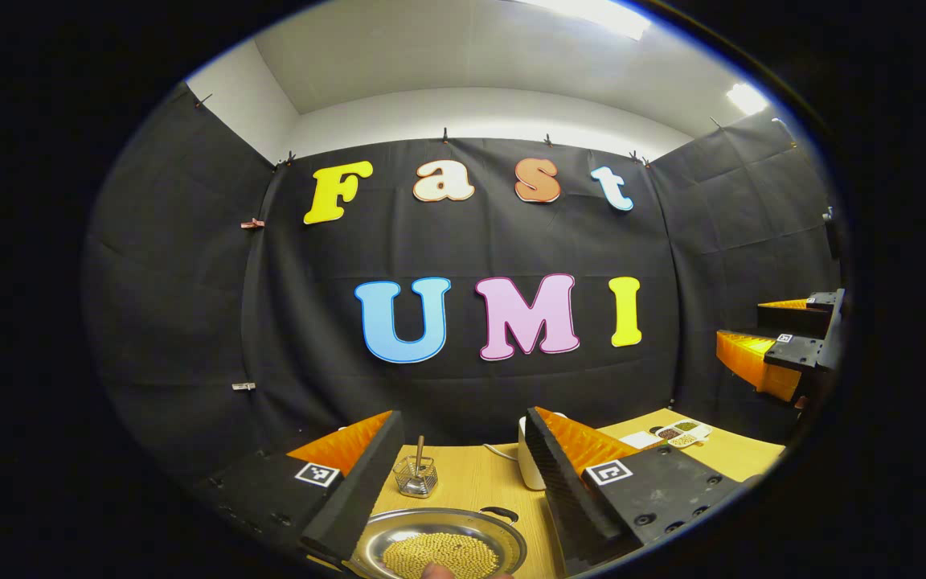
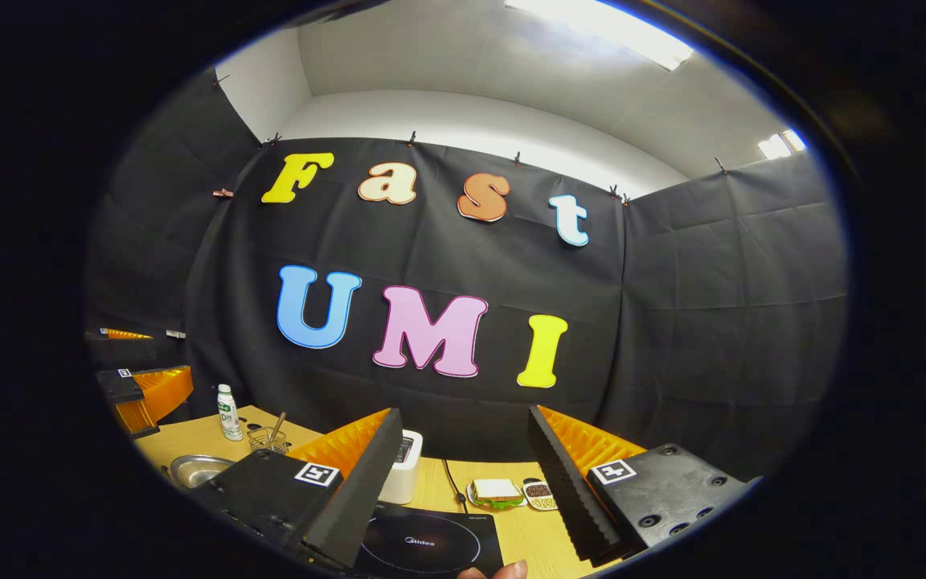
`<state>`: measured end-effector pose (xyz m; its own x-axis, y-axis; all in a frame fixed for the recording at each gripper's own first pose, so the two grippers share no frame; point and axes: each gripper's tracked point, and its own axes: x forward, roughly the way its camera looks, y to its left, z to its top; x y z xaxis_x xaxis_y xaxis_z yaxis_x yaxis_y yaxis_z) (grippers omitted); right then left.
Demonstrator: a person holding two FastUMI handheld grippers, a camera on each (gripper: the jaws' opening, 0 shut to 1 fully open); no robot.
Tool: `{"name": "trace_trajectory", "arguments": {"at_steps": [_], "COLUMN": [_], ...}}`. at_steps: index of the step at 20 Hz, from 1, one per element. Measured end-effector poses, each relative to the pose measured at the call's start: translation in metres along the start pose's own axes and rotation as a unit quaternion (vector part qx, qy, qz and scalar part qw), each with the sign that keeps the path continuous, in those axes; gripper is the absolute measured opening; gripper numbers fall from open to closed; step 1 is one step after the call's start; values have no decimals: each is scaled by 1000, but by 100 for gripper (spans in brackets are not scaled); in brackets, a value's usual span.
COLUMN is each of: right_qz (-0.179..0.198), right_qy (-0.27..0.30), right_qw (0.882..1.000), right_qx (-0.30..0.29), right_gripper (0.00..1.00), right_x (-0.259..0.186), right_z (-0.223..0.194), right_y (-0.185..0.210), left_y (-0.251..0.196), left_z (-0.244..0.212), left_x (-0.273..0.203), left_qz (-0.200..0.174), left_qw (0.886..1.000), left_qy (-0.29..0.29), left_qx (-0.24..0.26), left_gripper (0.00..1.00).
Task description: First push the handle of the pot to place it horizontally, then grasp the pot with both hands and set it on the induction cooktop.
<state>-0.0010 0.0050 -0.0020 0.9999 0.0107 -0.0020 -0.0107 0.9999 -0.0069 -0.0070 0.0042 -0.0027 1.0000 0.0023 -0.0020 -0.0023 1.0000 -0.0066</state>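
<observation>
Seemingly nothing is done yet: the shallow steel pot point(image 1: 439, 543) filled with yellow grains sits on the wooden bench point(image 1: 471, 478), its black handle point(image 1: 499, 512) untouched at the far rim, well apart from the black induction cooktop point(image 2: 431, 547). Both the left gripper point(image 1: 463, 474) and right gripper point(image 2: 463, 474) hover above with fingers spread apart.

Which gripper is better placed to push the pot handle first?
Left, probably. The left gripper hangs open right over the pot, whose handle lies between its fingers. The right gripper faces the induction cooktop.
</observation>
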Motion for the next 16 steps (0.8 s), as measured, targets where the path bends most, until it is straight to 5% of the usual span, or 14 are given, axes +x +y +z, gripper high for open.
{"name": "trace_trajectory", "arguments": {"at_steps": [2, 9, 16], "right_qz": [0, 4, 9], "right_qy": [1, 2, 7], "right_qw": [1000, 1000, 1000], "right_qx": [0, -2, -4], "right_gripper": [98, 97, 98], "right_x": [0, -2, -2], "right_z": [0, -1, -7], "right_y": [0, 4, 7], "left_y": [-3, -44, -37], "left_z": [-1, -31, -125], "left_x": [-1, -18, -71], "left_qz": [-8, -129, -208], "left_qw": [1000, 990, 952], "left_qy": [4, 64, 222], "left_qx": [-2, 0, 21], "left_gripper": [87, 5, 5]}}
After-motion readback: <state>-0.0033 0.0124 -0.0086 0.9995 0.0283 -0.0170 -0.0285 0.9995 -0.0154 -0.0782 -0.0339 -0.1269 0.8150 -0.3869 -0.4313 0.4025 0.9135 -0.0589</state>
